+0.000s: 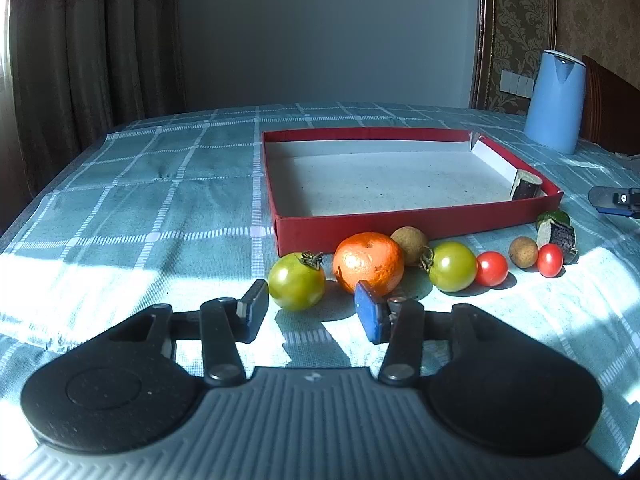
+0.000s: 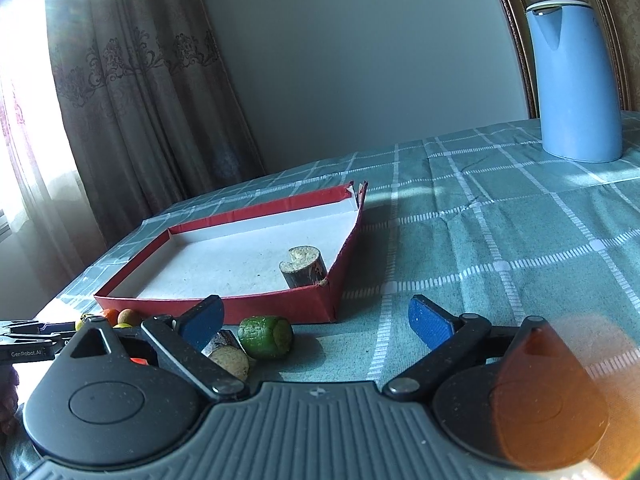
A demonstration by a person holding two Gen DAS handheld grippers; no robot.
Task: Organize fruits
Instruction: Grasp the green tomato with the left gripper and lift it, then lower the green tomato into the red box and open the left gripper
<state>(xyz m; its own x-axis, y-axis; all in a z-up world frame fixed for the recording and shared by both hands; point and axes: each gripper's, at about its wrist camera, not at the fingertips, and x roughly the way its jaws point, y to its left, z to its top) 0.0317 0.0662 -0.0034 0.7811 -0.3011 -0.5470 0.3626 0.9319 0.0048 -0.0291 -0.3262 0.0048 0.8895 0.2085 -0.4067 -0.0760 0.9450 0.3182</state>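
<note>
A shallow red box (image 1: 420, 222) with a white floor lies on the checked cloth; one dark sugarcane piece (image 1: 526, 185) stands in its right corner, also in the right wrist view (image 2: 304, 270). In front of the box lie a green tomato (image 1: 296, 281), an orange (image 1: 368, 262), a brown longan (image 1: 410, 242), a second green tomato (image 1: 452, 266), two cherry tomatoes (image 1: 491, 268), another longan (image 1: 523, 252) and a second cane piece (image 1: 558, 236). My left gripper (image 1: 312, 306) is open, just short of the green tomato and orange. My right gripper (image 2: 316, 318) is open above a green fruit (image 2: 265, 337).
A light blue kettle (image 1: 554, 102) stands at the table's back right, also in the right wrist view (image 2: 576, 80). Curtains hang at the left. The left gripper's tip shows at the left edge of the right wrist view (image 2: 28, 336).
</note>
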